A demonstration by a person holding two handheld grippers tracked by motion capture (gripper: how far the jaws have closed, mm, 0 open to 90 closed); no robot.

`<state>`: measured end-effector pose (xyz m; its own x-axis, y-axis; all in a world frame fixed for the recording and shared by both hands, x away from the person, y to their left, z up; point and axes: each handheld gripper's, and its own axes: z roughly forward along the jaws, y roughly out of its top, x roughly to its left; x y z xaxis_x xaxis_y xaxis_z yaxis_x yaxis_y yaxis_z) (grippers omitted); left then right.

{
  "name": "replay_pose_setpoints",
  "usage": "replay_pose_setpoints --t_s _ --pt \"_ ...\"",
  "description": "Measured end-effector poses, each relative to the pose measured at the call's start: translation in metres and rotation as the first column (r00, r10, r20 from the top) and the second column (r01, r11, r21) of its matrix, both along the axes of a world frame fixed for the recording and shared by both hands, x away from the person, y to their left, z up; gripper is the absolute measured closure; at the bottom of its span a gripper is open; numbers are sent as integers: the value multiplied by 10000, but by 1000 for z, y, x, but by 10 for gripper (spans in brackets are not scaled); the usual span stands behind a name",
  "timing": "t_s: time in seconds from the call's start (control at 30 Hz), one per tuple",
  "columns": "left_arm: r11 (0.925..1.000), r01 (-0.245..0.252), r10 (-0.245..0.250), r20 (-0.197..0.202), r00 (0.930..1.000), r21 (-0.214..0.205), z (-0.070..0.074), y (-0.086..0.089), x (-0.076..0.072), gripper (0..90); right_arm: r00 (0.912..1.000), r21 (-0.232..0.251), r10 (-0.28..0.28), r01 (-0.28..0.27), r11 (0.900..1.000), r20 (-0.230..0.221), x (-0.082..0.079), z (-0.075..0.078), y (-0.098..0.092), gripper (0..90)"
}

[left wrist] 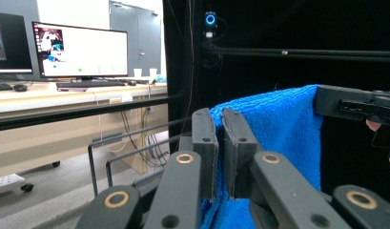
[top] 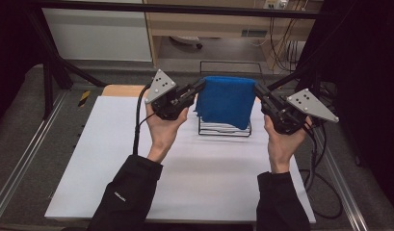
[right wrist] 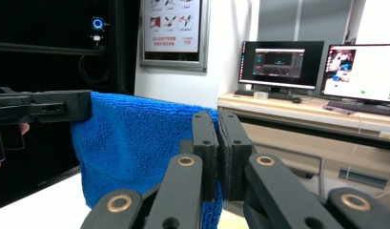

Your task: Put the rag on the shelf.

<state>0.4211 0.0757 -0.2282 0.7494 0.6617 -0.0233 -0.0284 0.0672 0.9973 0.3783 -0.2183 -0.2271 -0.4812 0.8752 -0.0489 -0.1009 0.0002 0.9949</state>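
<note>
You have the blue towel (top: 227,100) stretched between your two grippers, hanging in the air just above the black wire rack (top: 224,129) that stands on the white table (top: 204,178). Your left gripper (top: 200,86) pinches the towel's upper left corner and your right gripper (top: 258,90) pinches the upper right one; in each gripper view the fingers (left wrist: 205,138) are clenched on a thin fold of blue cloth, with hardly a gap between them.

Holding it by both top corners keeps the upper edge taut and level, so the rest of the cloth falls as a flat sheet and does not bunch. Its lower edge hangs down in front of the rack's upper wires, and whether it brushes them I cannot tell.

Your hands sit at about the same height on either side of the rack, well apart, which centres the towel over it. From this position you seem set either to drape it over a rail or to carry it clear.
</note>
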Motion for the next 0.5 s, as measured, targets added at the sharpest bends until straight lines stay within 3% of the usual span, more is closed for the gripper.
replay_pose_setpoints --t_s 0.5 --pt "9992 -105 116 284 9995 -376 27 -13 15 847 9983 204 -330 320 9993 470 15 29 -7 876"
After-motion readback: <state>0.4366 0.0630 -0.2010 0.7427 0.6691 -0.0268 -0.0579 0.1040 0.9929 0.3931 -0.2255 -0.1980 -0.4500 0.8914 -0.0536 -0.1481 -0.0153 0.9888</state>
